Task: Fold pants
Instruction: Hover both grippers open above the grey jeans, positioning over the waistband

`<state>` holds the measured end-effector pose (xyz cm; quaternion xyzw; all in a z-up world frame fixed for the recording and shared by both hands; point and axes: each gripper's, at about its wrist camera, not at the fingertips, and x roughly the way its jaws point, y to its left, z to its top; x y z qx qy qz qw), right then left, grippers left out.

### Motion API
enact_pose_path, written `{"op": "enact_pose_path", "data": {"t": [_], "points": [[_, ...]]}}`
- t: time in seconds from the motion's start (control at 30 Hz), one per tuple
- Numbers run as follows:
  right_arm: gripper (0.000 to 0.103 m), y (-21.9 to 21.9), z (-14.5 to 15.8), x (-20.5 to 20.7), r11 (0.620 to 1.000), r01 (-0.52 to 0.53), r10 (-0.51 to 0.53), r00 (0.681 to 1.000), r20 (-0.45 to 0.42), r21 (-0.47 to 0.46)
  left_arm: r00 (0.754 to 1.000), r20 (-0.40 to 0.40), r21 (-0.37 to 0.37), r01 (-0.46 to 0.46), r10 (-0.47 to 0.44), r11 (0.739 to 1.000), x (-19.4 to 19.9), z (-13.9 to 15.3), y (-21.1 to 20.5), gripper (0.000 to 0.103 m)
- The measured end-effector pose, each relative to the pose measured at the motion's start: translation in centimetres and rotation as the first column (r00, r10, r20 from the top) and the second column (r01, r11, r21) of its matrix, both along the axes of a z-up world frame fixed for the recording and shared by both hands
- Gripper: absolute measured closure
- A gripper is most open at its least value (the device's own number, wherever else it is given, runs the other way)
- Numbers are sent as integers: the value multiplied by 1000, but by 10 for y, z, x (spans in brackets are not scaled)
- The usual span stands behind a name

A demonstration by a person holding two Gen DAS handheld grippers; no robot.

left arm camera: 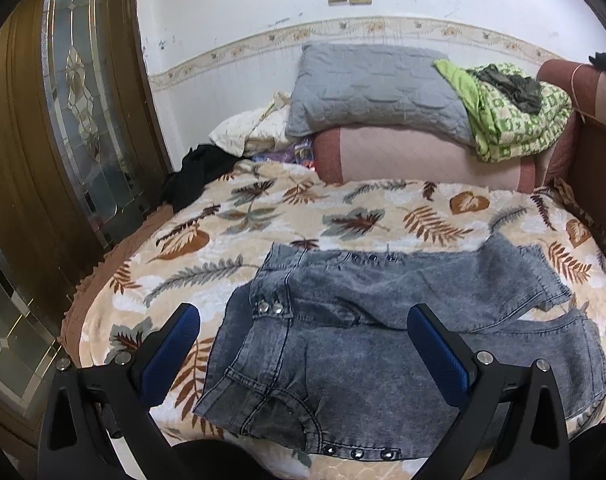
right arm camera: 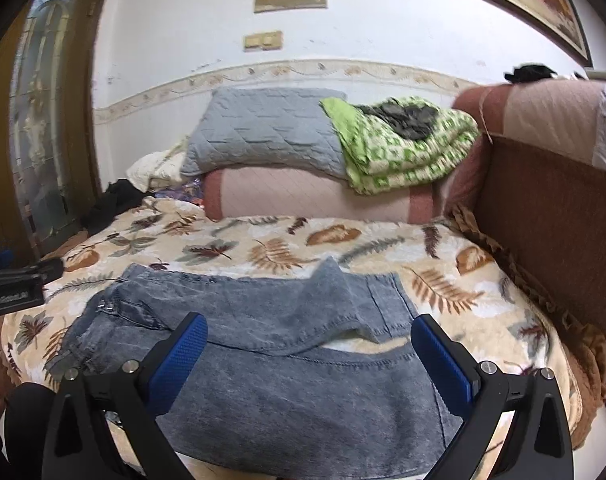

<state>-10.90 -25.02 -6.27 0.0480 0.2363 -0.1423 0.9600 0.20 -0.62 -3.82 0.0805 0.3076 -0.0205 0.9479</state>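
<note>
Grey acid-wash denim pants (left arm camera: 367, 344) lie spread on a leaf-patterned blanket (left arm camera: 263, 220), waist to the left, legs running right. The far leg (left arm camera: 503, 276) is folded back over the near leg. My left gripper (left arm camera: 303, 320) hovers open above the waist end, nothing between its blue pads (left arm camera: 171, 356). In the right wrist view the same pants (right arm camera: 283, 380) show their leg ends, with one hem flap (right arm camera: 335, 284) lifted. My right gripper (right arm camera: 309, 332) hangs open over the leg ends, holding nothing. The left gripper's body (right arm camera: 19, 284) shows at the left edge there.
A grey pillow (left arm camera: 375, 88) and a green patterned quilt (left arm camera: 515, 116) rest on a pink bolster (left arm camera: 415, 156) at the back. Black cloth (left arm camera: 199, 172) lies at the bed's far left. A wooden glass-panelled door (left arm camera: 79, 112) stands left; a brown padded bed end (right arm camera: 543, 220) rises on the right.
</note>
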Motion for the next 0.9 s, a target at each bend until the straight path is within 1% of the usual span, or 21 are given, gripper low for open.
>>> {"op": "enact_pose_path", "data": {"t": [0.1, 0.3, 0.37, 0.43, 0.5, 0.57, 0.7, 0.9], "points": [[0, -15, -2, -1, 999, 34, -34, 999, -2, 24, 1000, -14, 2, -7, 7, 1000, 3, -6, 3, 0], [0, -33, -3, 3, 997, 66, -66, 998, -1, 28, 999, -31, 40, -8, 9, 999, 3, -10, 2, 0], [0, -36, -6, 12, 997, 66, -66, 998, -19, 28, 999, -40, 38, -13, 14, 999, -1, -6, 6, 0], [0, -39, -9, 27, 997, 55, -53, 997, -50, 46, 999, -24, 31, -30, 31, 999, -8, 0, 13, 0], [0, -37, -8, 41, 997, 50, -47, 997, -64, 53, 999, -13, 19, -45, 45, 999, -13, 5, 20, 0], [0, -31, -3, 50, 998, 28, -25, 998, -52, 56, 998, -11, 24, -55, 56, 998, -14, 8, 26, 0], [0, -8, 5, 60, 1000, 0, 1, 1000, -31, 25, 997, 2, 30, -72, 72, 997, -15, 15, 38, 0], [0, 4, 4, 69, 1000, -21, 21, 998, -55, 11, 996, 11, 20, -85, 85, 996, -15, 21, 49, 0]]}}
